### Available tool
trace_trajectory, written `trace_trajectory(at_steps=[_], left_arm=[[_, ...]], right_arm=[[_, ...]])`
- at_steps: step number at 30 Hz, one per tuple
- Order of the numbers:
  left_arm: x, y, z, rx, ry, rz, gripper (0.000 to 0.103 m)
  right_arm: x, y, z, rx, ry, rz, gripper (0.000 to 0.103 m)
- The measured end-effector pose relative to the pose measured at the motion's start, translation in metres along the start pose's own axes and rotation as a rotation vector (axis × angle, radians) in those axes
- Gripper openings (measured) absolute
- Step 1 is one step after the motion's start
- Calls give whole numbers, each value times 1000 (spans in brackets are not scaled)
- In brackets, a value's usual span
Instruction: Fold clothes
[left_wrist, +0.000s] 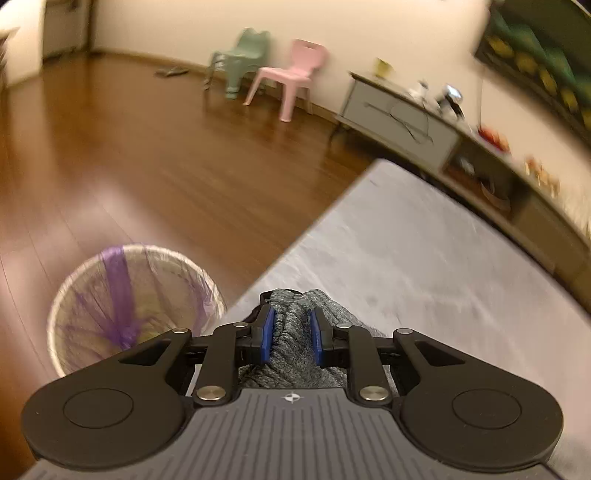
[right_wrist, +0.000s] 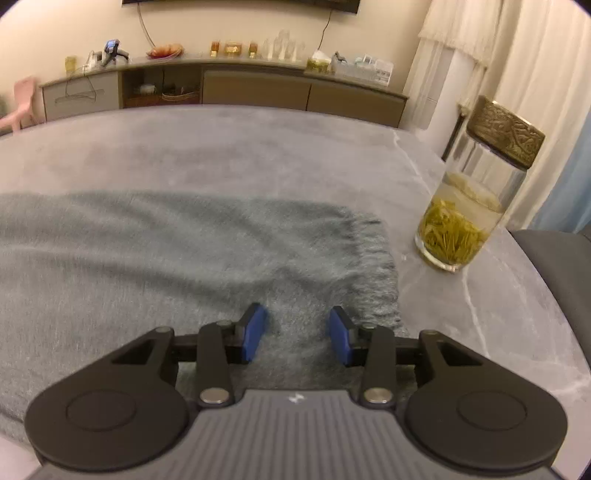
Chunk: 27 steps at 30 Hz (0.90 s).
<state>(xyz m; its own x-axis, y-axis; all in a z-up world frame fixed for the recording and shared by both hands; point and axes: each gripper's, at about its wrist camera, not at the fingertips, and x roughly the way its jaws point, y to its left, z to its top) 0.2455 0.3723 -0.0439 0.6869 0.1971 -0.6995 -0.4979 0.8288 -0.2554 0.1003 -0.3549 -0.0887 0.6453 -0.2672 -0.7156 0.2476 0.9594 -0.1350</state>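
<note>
Left gripper (left_wrist: 290, 326) clamps grey knit (left_wrist: 291, 343); right gripper (right_wrist: 297, 328) spread above it

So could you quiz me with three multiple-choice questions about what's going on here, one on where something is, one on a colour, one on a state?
1. Where does the glass tea jar stand?
A. On the table, right of the grey scarf
B. On the floor
C. On the scarf

2. What colour is the bag lining the wastebasket?
A. Green
B. Purple
C. Black

3. What is the left gripper doing?
A. Open, holding nothing
B. Closed on the jar
C. Closed on bunched grey fabric

Answers: 1 A, it stands on bare tabletop beside the fringed edge. 2 B, purple film drapes the rim. 3 C, knit is squeezed between the blue fingers.
</note>
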Motion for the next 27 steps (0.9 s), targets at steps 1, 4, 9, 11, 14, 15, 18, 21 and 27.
trace_trajectory(at_steps=[1, 4, 9, 11, 14, 15, 18, 21, 27], left_arm=[[1, 0, 1, -4, -4, -3, 23], [-23, -5, 5, -2, -29, -35, 23], [-86, -27, -11, 168, -83, -116, 25], [-97, -35, -31, 263, -54, -133, 27], [-80, -37, -57, 356, 35, -40, 27], [-72, -34, -61, 375, 54, 16, 27], [-64, -22, -63, 331, 70, 76, 26], [-92, -37, -63, 321, -11, 58, 26], [-104, -110, -119, 581, 45, -43, 28]], right_arm=[[1, 1, 2, -2, 1, -1, 38], [3, 2, 4, -8, -2, -12, 38], [-16, 1, -2, 40, -108, 3, 37], [-22, -4, -2, 59, -139, 32, 38], [-6, -6, -2, 58, -44, 36, 38], [-2, -7, -2, 58, -18, 36, 38], [0, -14, -4, 83, 2, 40, 38], [-15, -24, -6, 133, -61, 80, 37], [-11, -39, -11, 178, -21, 107, 39]])
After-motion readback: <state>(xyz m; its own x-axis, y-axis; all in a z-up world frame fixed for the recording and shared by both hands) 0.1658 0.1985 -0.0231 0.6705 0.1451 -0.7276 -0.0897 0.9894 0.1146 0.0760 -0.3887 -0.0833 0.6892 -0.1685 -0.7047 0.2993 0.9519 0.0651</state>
